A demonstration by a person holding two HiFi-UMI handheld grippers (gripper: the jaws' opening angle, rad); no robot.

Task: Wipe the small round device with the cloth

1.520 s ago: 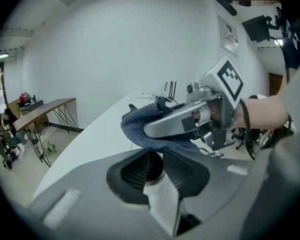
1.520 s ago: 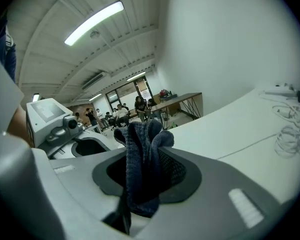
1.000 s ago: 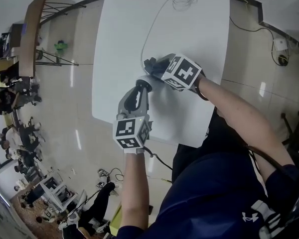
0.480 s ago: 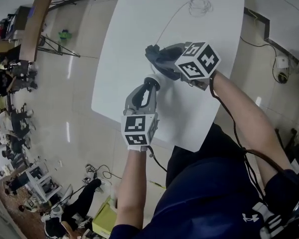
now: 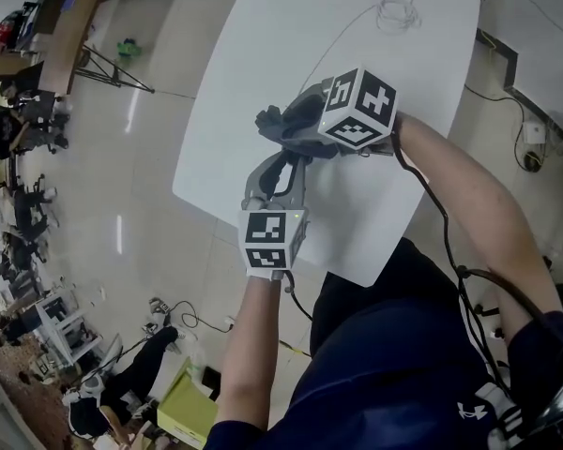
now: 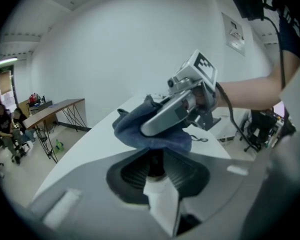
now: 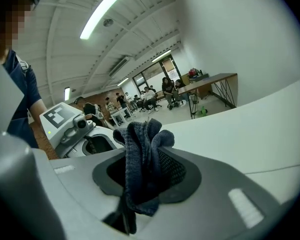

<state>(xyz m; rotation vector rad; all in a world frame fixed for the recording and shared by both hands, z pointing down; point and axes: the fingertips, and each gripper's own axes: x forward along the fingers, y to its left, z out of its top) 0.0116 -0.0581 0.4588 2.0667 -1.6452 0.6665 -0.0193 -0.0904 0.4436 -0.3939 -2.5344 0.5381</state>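
Left gripper point(image 6: 156, 170) jaws clamped on small white device point(image 6: 160, 194), over surface point(image 5: 357, 64). Right gripper point(image 7: 140, 171) jaws pinched dark cloth point(image 7: 142, 139), bunched at device top. Wiping looked midway, device not set down.

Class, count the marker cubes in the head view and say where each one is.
2. One cube sits on the right gripper, above the middle of the table. The other sits on the left gripper, by the table's near edge. None seems hidden.

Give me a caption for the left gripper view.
The left gripper clamps a small white device; the right gripper holds a blue cloth close above it.
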